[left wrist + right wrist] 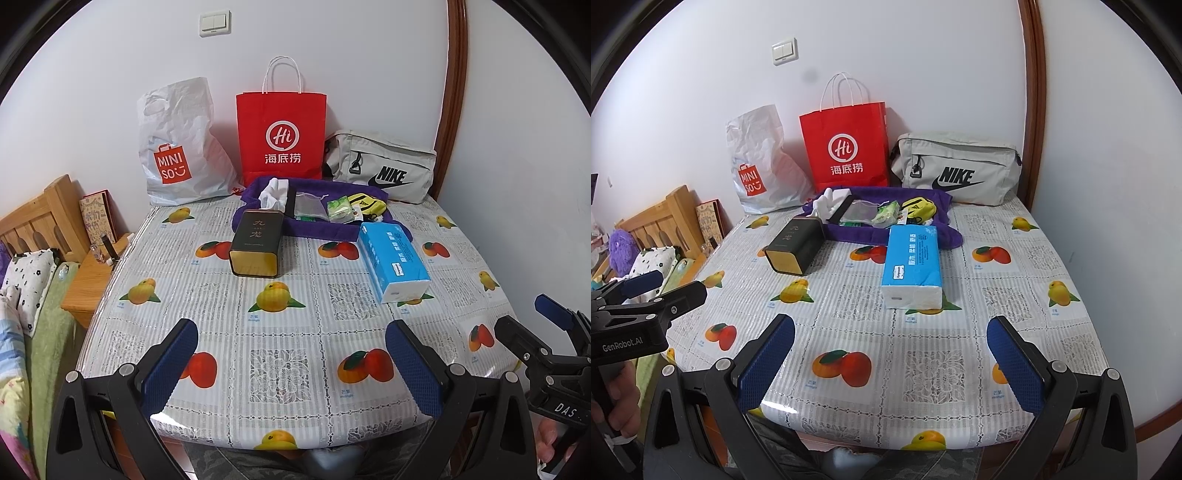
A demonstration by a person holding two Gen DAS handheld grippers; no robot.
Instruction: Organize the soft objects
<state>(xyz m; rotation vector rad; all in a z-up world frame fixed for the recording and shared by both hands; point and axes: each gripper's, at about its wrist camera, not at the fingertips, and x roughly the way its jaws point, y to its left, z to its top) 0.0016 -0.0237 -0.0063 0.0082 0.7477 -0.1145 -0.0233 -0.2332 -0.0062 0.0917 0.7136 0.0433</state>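
Observation:
A purple towel (pixel 325 230) (pixel 923 201) lies at the back of the table with small things on it: white cloth (pixel 274 194) (pixel 827 201), a mesh pouch (pixel 308 206), a green packet (pixel 340 210) (pixel 886 214) and a yellow pouch (pixel 369 205) (pixel 918 207). In front lie a blue tissue pack (pixel 391 260) (pixel 911 264) and a dark tin (pixel 256 243) (pixel 796 245). My left gripper (pixel 291 339) (pixel 655 284) and right gripper (pixel 892 332) (pixel 532 314) hover open over the near table edge, holding nothing.
Against the wall stand a white Miniso bag (pixel 177 147) (pixel 757 162), a red paper bag (pixel 282 136) (pixel 846 147) and a grey Nike bag (pixel 384 168) (pixel 956 168). The table wears a fruit-print cloth (pixel 280 314) (pixel 960 332). A bed and wooden nightstand (pixel 88 280) sit left.

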